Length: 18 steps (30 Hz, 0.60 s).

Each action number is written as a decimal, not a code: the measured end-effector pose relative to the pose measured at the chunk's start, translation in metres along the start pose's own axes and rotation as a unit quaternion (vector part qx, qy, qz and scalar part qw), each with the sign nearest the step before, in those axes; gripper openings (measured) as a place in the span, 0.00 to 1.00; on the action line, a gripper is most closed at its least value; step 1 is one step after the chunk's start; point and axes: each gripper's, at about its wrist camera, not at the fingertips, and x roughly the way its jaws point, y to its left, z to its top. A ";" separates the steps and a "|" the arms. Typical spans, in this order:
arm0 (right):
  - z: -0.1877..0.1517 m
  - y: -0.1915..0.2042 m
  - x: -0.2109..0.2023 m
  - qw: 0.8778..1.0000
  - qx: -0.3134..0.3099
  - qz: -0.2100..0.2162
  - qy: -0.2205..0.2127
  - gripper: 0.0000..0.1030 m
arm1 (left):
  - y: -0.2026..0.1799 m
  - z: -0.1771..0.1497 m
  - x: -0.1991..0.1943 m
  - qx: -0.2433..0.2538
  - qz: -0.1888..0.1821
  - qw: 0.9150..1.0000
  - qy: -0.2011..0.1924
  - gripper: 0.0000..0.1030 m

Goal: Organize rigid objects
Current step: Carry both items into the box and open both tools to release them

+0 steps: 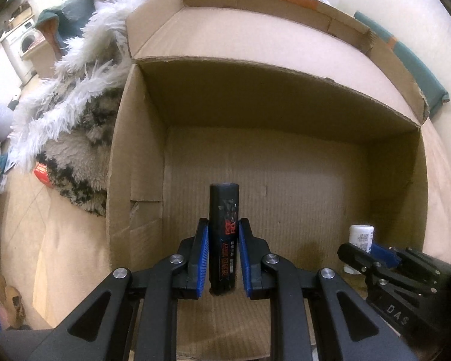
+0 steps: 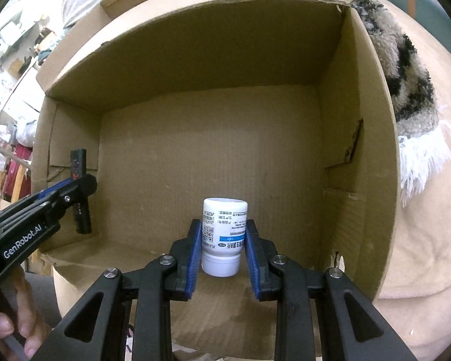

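Note:
My left gripper (image 1: 223, 225) is shut on a slim black tube with red print (image 1: 223, 234), held over the floor of an open cardboard box (image 1: 285, 180). My right gripper (image 2: 224, 227) is shut on a white pill bottle (image 2: 224, 234) with a blue-striped label, cap end toward me, inside the same box (image 2: 210, 150). In the left wrist view the white bottle (image 1: 361, 236) and right gripper (image 1: 366, 248) show at the lower right. The right wrist view has the black tube (image 2: 79, 192) and left gripper (image 2: 75, 186) at the left wall.
The box has raised flaps (image 1: 255, 15) at the back. A shaggy white and grey-black rug or throw (image 1: 75, 114) lies against the box's left side, with a small red packet (image 1: 42, 173) beside it. A beige cushioned surface (image 2: 421, 240) surrounds the box. A person's hand (image 2: 15, 331) grips the left handle.

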 end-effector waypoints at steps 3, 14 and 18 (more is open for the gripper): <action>0.003 -0.004 -0.006 1.000 0.008 0.010 -0.010 0.30 | 0.002 0.000 -0.002 0.001 0.003 1.000 -0.001 0.20; 0.010 -0.007 -0.033 0.994 0.026 0.071 -0.077 0.76 | -0.002 0.005 -0.025 0.002 -0.004 1.000 -0.024 0.62; 0.011 -0.011 -0.040 0.994 0.022 0.074 -0.078 0.82 | 0.000 0.009 -0.027 -0.003 -0.003 1.000 -0.025 0.63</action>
